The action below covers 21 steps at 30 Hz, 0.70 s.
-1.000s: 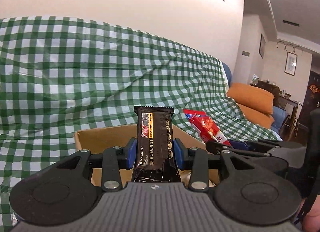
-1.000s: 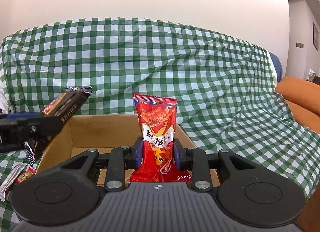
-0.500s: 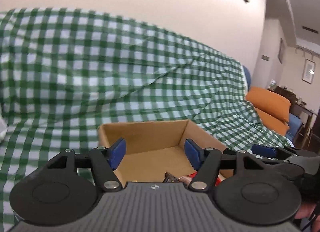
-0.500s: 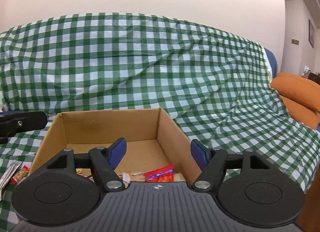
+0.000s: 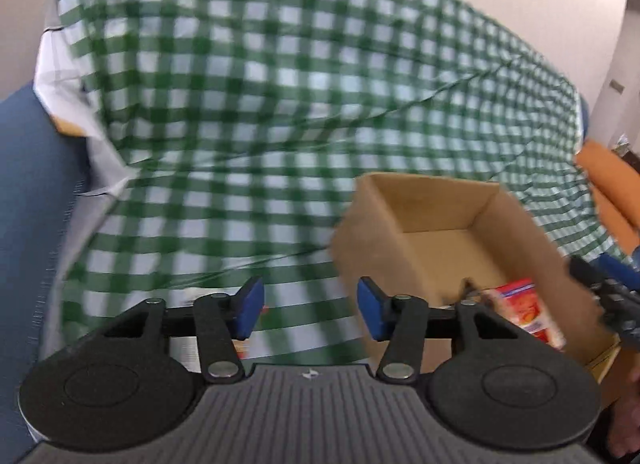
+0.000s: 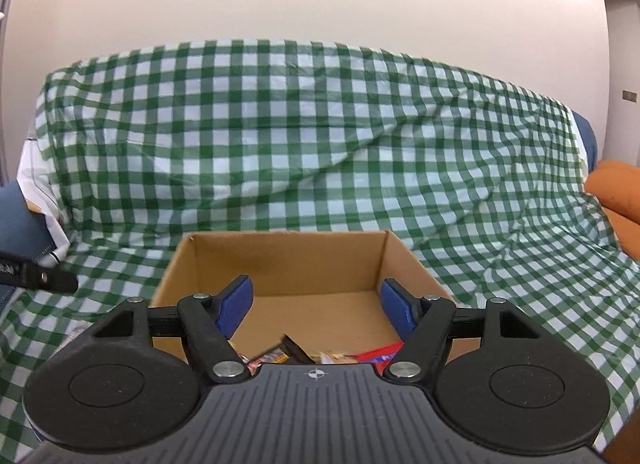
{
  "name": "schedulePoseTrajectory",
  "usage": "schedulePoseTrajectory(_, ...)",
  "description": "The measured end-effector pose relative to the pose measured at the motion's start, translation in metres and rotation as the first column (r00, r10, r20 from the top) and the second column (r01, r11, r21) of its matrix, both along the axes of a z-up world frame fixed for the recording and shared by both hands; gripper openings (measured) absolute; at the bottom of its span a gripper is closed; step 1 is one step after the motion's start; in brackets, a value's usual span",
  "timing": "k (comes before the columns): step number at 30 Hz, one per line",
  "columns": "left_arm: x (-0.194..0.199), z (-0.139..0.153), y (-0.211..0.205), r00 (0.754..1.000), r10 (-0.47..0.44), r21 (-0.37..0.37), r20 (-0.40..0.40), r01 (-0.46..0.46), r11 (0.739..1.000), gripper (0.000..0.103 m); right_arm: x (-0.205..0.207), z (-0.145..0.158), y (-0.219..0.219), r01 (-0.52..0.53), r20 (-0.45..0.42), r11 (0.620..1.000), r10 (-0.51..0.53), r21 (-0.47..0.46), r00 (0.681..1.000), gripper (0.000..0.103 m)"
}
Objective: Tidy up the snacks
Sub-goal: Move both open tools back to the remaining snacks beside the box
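An open cardboard box (image 6: 288, 264) stands on the green checked cloth. My right gripper (image 6: 318, 310) hangs open over its near edge with nothing between the pads. Down inside lie a dark snack bar (image 6: 292, 348) and a red snack packet (image 6: 378, 352). In the left wrist view the box (image 5: 432, 207) sits to the right with the red packet (image 5: 524, 308) in it. My left gripper (image 5: 310, 312) is over the cloth to the box's left, its jaws closing on nothing. A silver wrapper (image 5: 186, 346) shows under its left finger. The right gripper (image 5: 612, 292) pokes in at the right edge.
The checked cloth (image 6: 320, 143) drapes a sofa whose blue arm (image 5: 36, 191) rises on the left. An orange cushion (image 6: 616, 187) lies at the right. A white wall stands behind. The left gripper's finger (image 6: 36, 276) shows at the left edge of the right wrist view.
Both grippers have let go of their snacks: the dark bar and the red packet now lie in the box. The left gripper has swung left off the box, over the cloth.
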<state>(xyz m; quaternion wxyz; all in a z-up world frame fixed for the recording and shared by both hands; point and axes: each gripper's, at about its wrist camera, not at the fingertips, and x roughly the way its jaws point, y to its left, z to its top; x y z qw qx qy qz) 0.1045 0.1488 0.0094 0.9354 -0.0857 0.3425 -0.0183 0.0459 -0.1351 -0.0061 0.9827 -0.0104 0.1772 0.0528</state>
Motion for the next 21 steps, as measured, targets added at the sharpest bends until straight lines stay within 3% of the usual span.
schedulePoseTrajectory(3, -0.006, -0.022, 0.033, 0.997, 0.065, -0.042, -0.033, -0.066, 0.997, 0.054, -0.002, 0.003, 0.003, -0.031, 0.011, 0.999, 0.031, 0.012, 0.999, 0.067)
schedulePoseTrajectory(5, 0.003, -0.040, 0.056, 0.971, 0.149, -0.112, -0.187, -0.172, 0.979, 0.048, -0.001, 0.003, 0.004, -0.048, 0.003, 0.999, 0.048, 0.022, 0.999, 0.059)
schedulePoseTrajectory(8, 0.010, -0.055, 0.078, 0.941, 0.201, -0.207, -0.271, -0.261, 0.943, 0.049, 0.000, 0.003, 0.004, -0.063, -0.009, 0.997, 0.063, 0.043, 0.998, 0.053)
schedulePoseTrajectory(10, 0.017, -0.061, 0.080, 0.929, 0.214, -0.188, -0.301, -0.278, 0.942, 0.053, -0.001, 0.003, 0.005, -0.071, -0.011, 0.996, 0.071, 0.047, 0.997, 0.053)
schedulePoseTrajectory(14, 0.030, -0.070, 0.072, 0.921, 0.206, -0.103, -0.332, -0.252, 0.962, 0.071, 0.001, 0.001, 0.006, -0.095, -0.032, 0.994, 0.096, 0.053, 0.995, 0.053)
schedulePoseTrajectory(21, 0.035, -0.089, 0.056, 0.904, 0.190, -0.011, -0.383, -0.210, 0.978, 0.073, 0.003, 0.001, 0.006, -0.100, -0.036, 0.994, 0.102, 0.053, 0.994, 0.053)
